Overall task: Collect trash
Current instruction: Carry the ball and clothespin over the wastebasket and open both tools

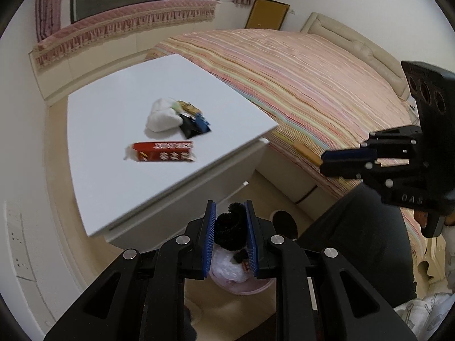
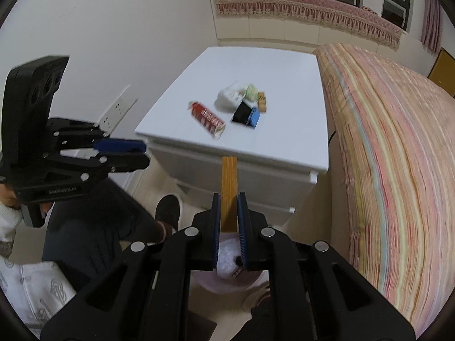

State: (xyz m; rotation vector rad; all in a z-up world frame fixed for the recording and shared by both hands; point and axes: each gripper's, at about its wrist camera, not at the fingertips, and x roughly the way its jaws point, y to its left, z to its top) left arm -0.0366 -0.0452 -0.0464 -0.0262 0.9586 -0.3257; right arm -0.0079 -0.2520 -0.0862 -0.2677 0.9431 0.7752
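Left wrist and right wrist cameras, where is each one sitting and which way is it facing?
Left wrist: on the left gripper, holding a black fuzzy item above the bin, facing the nightstand; right gripper at right.
Right wrist: on the right gripper holding a wooden strip, same direction; person's legs show.
Shared: red box, bed.

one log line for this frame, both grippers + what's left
left: shut on black fuzzy item, over bin | right: shut on yellow strip, over bin | table: red box, wrapper pile
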